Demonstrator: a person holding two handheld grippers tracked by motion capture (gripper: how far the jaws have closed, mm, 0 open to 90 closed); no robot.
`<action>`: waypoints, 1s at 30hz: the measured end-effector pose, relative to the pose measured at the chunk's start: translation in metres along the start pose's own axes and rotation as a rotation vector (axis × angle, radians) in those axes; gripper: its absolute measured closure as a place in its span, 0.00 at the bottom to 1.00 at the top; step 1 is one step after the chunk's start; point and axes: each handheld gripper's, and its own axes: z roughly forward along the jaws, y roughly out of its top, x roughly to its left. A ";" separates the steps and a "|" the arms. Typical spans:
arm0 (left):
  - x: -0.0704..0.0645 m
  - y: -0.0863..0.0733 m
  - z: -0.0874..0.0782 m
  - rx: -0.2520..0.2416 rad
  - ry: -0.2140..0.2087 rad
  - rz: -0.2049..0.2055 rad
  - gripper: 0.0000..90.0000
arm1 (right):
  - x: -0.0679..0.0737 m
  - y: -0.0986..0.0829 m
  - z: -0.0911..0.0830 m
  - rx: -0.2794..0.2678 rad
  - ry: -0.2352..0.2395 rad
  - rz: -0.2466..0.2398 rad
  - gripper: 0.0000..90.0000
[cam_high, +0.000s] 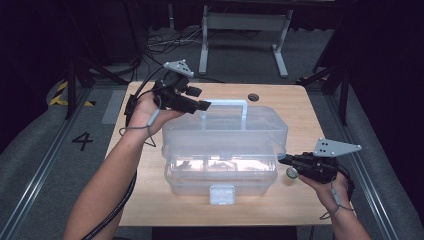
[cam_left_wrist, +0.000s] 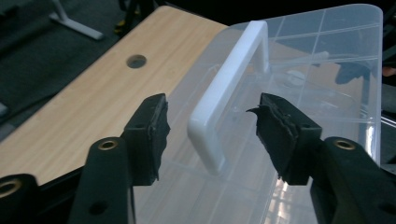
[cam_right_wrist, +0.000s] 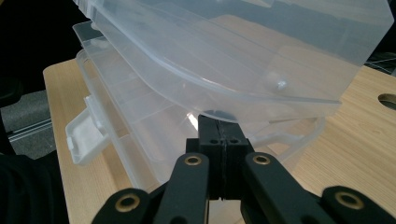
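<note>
A clear plastic toolbox (cam_high: 220, 182) stands mid-table, its white latch (cam_high: 222, 194) hanging loose at the front. The clear lid (cam_high: 225, 131) is tilted up off the base (cam_right_wrist: 140, 135), leaving a gap. My left gripper (cam_high: 205, 105) is open at the lid's white handle (cam_high: 227, 103); in the left gripper view the near corner of the handle (cam_left_wrist: 229, 84) lies between the jaws of the left gripper (cam_left_wrist: 212, 109), untouched. My right gripper (cam_high: 282, 160) is at the box's right end. In its own view the right gripper (cam_right_wrist: 218, 123) is shut, its tip just under the lid (cam_right_wrist: 233, 56) rim.
The wooden table (cam_high: 150, 200) has a round cable hole (cam_high: 253, 97) behind the box. Bare wood lies left, right and in front of the box. Beyond the far edge are a grey floor, cables and a white desk frame (cam_high: 245, 22).
</note>
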 end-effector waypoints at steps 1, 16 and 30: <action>-0.001 -0.002 -0.004 -0.024 0.009 -0.005 0.48 | 0.000 0.001 0.001 0.000 0.002 -0.002 1.00; -0.027 -0.026 -0.055 -0.098 0.008 -0.021 0.71 | -0.005 0.012 -0.001 -0.040 -0.008 0.009 1.00; -0.035 -0.051 -0.064 -0.099 -0.032 -0.041 0.99 | -0.010 0.023 0.002 -0.057 -0.026 0.008 1.00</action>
